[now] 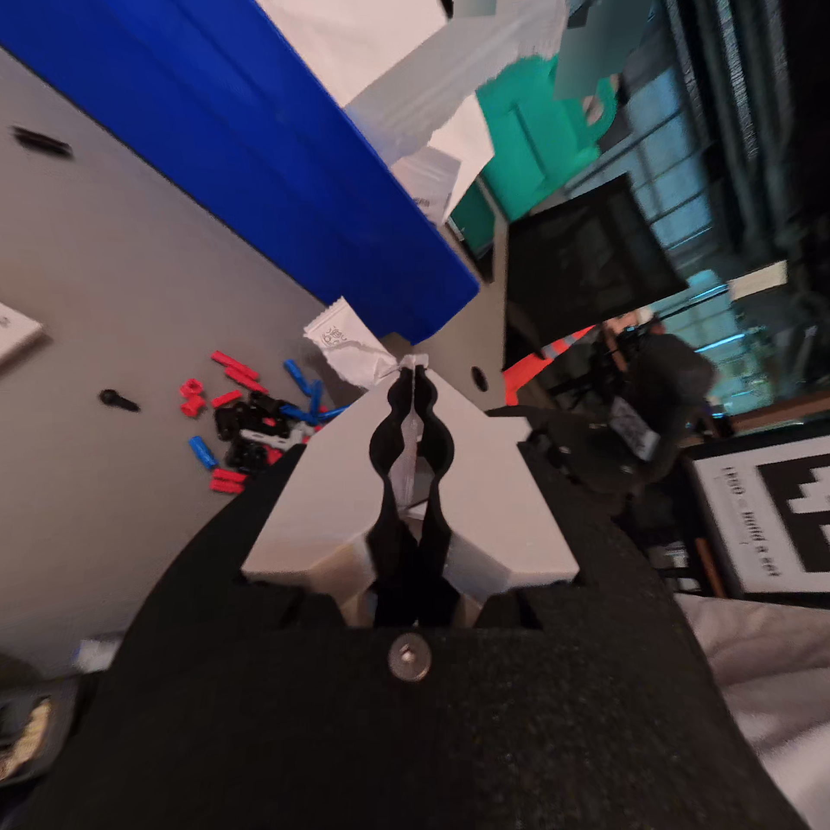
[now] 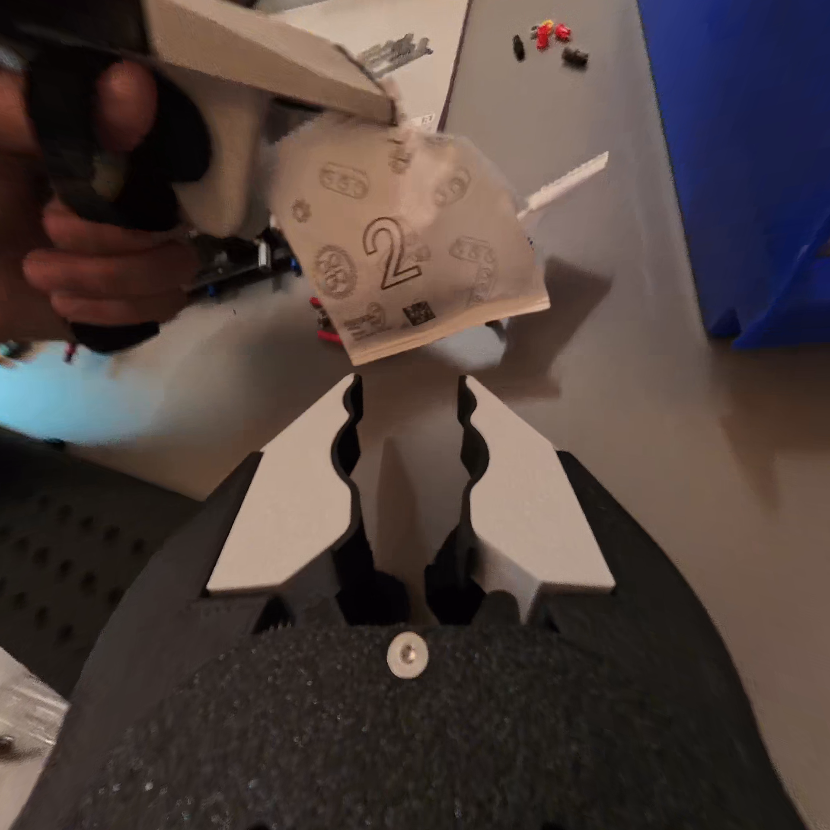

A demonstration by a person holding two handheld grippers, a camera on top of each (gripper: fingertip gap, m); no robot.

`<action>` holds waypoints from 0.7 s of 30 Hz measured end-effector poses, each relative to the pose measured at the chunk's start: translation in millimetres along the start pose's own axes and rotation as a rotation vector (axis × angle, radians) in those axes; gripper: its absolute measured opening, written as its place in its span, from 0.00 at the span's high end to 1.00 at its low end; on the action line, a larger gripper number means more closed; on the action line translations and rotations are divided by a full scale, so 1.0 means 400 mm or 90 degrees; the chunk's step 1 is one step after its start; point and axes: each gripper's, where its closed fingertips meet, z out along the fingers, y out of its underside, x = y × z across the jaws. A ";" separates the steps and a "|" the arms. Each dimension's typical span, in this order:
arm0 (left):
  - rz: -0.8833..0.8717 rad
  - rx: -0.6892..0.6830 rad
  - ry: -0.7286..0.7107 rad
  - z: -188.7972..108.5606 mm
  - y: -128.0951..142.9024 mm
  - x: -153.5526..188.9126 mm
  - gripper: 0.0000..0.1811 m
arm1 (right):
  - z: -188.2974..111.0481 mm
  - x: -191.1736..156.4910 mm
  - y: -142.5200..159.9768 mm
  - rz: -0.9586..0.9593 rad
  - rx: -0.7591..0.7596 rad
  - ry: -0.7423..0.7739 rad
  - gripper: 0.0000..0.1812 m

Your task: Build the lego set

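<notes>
My left gripper (image 1: 413, 366) is shut on the top edge of a white paper parts bag (image 1: 348, 348), which is pinched between the fingers. In the right wrist view the bag (image 2: 417, 247) hangs in the air from the left gripper (image 2: 390, 117), which a hand (image 2: 103, 269) holds. My right gripper (image 2: 408, 381) is open and empty, just below the bag's lower edge without touching it. A pile of red, blue and black lego pieces (image 1: 251, 422) lies on the grey table (image 1: 112, 269) under the bag.
A blue bin (image 1: 269, 148) stands behind the pile and shows in the right wrist view (image 2: 741, 157) on the right. A few small pieces (image 2: 552, 36) lie far back. A dark part-built model (image 2: 242, 265) sits behind the bag. A marker card (image 1: 763, 507) is on the right. The gap from one gripper's tips to the other's is roughly 9 cm.
</notes>
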 end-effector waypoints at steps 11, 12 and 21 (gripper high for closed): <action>-0.056 0.030 0.120 -0.031 -0.013 0.043 1.00 | -0.101 -0.011 -0.127 0.307 0.237 -0.385 0.97; -0.054 0.029 0.118 -0.030 -0.010 0.040 1.00 | -0.111 -0.011 -0.137 0.309 0.253 -0.398 0.99; 0.097 -0.018 0.014 -0.009 0.030 0.020 0.99 | -0.094 0.002 -0.127 0.289 0.224 -0.326 1.00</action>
